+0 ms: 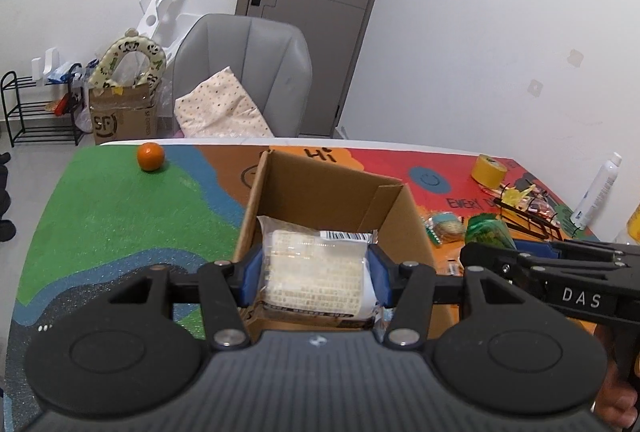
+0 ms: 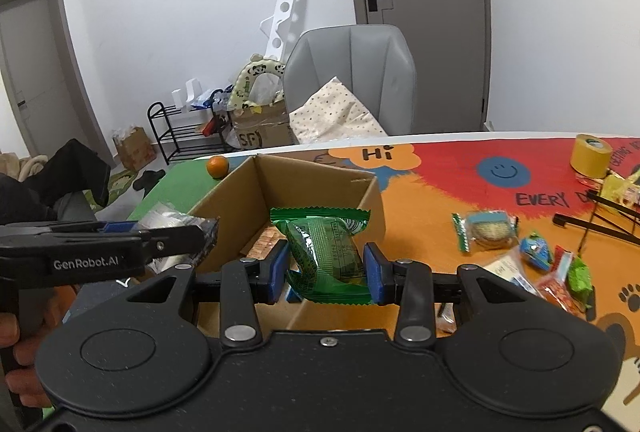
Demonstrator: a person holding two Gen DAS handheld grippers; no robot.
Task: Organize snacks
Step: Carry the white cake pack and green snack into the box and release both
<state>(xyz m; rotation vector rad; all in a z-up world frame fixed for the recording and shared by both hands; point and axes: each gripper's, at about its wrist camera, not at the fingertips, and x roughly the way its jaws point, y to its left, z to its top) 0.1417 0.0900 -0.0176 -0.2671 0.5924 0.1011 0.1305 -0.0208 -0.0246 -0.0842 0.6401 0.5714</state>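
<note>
An open cardboard box (image 1: 332, 192) (image 2: 224, 192) stands on the colourful table mat. My left gripper (image 1: 316, 274) is shut on a clear-wrapped pale cracker pack (image 1: 316, 272), held over the box's near edge. My right gripper (image 2: 326, 270) is shut on a green foil snack packet (image 2: 326, 244), held over the box's near right corner. In the right wrist view the left gripper (image 2: 202, 232) comes in from the left with its pack (image 2: 168, 220). A packet (image 2: 268, 242) lies on the box floor. Loose snacks (image 2: 492, 230) (image 2: 560, 272) lie right of the box.
An orange (image 1: 151, 157) (image 2: 217, 166) sits at the far left of the table. A yellow tape roll (image 1: 489, 170) (image 2: 591, 154), a black wire rack (image 1: 528, 216) and a white bottle (image 1: 596, 192) are at the right. A grey chair (image 1: 244, 72) stands behind the table.
</note>
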